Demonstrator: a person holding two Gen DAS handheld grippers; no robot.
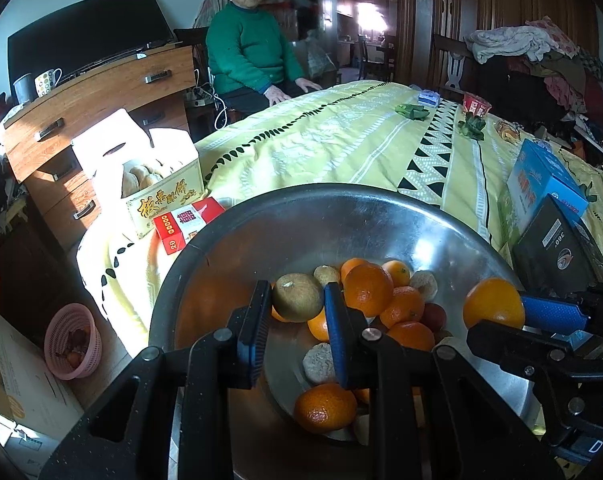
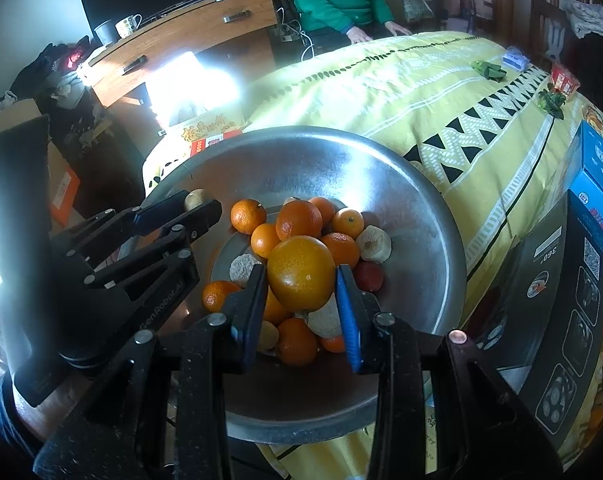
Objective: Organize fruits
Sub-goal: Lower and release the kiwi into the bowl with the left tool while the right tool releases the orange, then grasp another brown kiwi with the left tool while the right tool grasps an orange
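Fruits sit piled in the big metal bowl (image 2: 413,216) on the yellow bed cover (image 2: 381,92); the right claw (image 2: 301,276) grips a big orange (image 2: 301,272) just above the pile; the left claw (image 1: 297,300) pinches a dull green-brown fruit (image 1: 297,297) at the pile's left side; both held fruits hang over the bowl, so each can go straight down.

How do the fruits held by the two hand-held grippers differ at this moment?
The left hand-held gripper holds a dull greenish-brown fruit; the right hand-held gripper holds a bright, glossy orange. The orange looks larger than the mandarins under it, while the greenish-brown fruit looks closer to their size. Both are round, pinched between blue pads, and held above the fruit pile in the steel bowl.
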